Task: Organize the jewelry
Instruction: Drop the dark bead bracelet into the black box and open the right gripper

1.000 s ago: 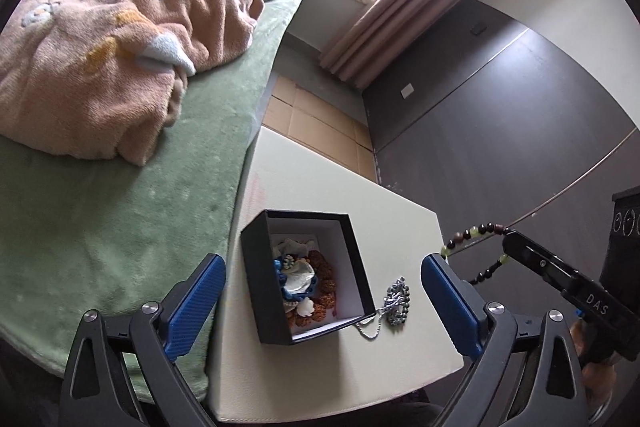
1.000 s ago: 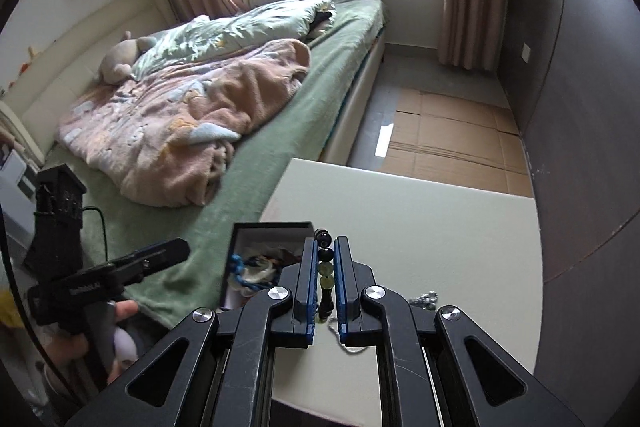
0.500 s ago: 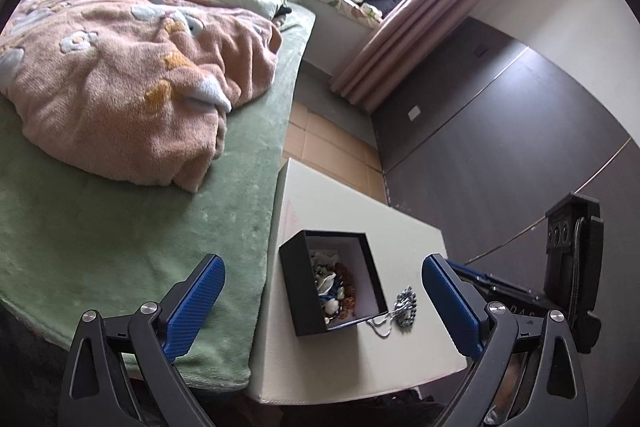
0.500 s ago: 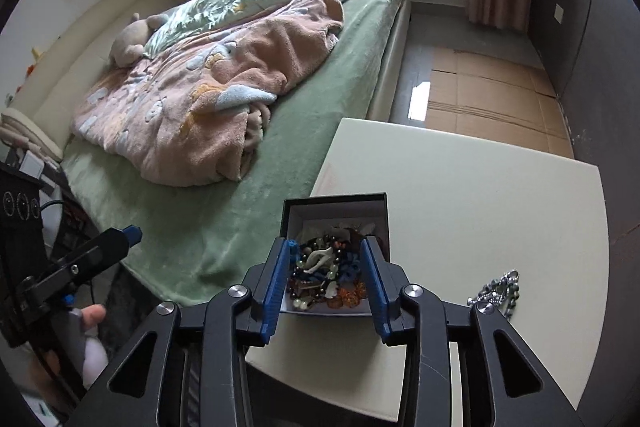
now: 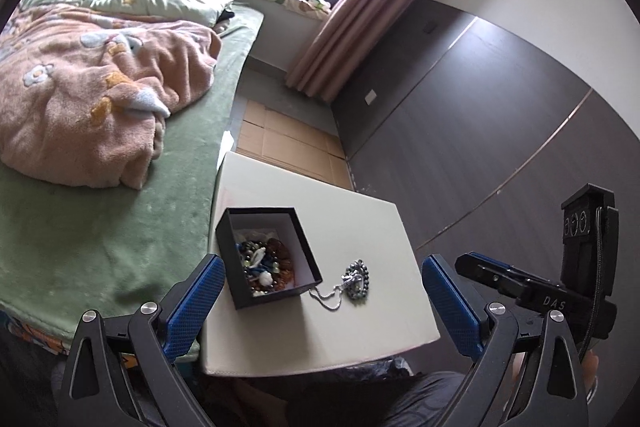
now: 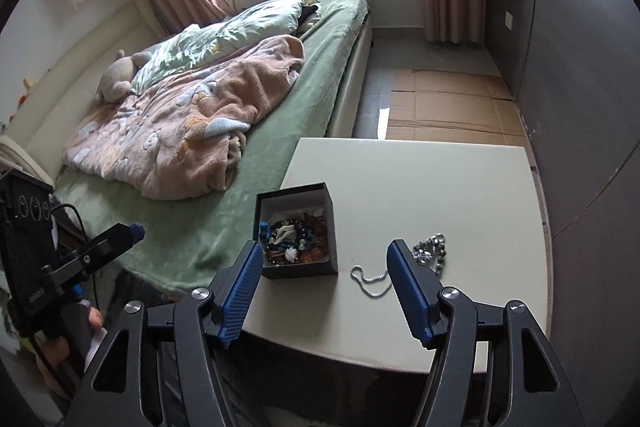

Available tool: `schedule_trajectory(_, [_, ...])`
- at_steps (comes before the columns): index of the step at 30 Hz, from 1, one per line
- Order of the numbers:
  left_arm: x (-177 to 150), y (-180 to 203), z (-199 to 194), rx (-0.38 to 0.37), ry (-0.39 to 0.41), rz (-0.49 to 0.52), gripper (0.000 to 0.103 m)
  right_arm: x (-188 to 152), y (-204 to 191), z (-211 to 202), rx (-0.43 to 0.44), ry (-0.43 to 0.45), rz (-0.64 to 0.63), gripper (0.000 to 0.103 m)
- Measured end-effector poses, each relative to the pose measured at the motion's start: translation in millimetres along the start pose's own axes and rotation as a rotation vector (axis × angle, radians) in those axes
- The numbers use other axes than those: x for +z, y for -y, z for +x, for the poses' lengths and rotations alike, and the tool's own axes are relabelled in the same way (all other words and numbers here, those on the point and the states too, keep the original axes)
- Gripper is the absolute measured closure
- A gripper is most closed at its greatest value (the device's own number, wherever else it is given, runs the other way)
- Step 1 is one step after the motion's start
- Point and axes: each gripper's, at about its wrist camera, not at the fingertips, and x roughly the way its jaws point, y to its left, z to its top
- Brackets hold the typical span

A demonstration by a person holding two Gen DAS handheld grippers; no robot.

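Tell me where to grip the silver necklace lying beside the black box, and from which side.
Grip the silver necklace at its bunched beaded cluster, from straight above. It lies flat on the white table; the thin chain tail toward the black box is likely too fine to pinch.

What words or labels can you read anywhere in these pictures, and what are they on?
"DAS": white letters on the right gripper body, seen from the left wrist view.
Small white print on the left gripper body: too blurred to read.
Nothing readable on the box or table.
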Motion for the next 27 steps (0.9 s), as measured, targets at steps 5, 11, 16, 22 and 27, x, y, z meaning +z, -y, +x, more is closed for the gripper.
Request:
schedule_trajectory(5, [-6.0,26.1,3.7,0.003,-0.024,0.065,0.004,-8.4,20.1,-16.1,-0.022,-0.013,0.044,0.036])
schedule_trajectory(11, [-15.0,65.2,20.2,0.035,-0.080,0.200,0.004,-21.8,58.0,-19.6,-0.015,-0.009,0.148,0.036])
schedule_trajectory(16, [-18.2,92.6,35.5,0.091,-0.112,0.306,0.004,-39.7,98.2,-10.5,0.111,0.032,0.256,0.036])
schedule_trajectory(22, [-14.4,116.9,80.3,0.108,-0.224,0.386,0.014,-46.4,123.8,-5.7,0.094,0.034,0.304,0.021])
schedule_trajectory(27, [-16.1,128.2,125.4,0.085,-0.308,0.440,0.021,-57.8,144.0,8.1,0.085,0.018,0.356,0.005])
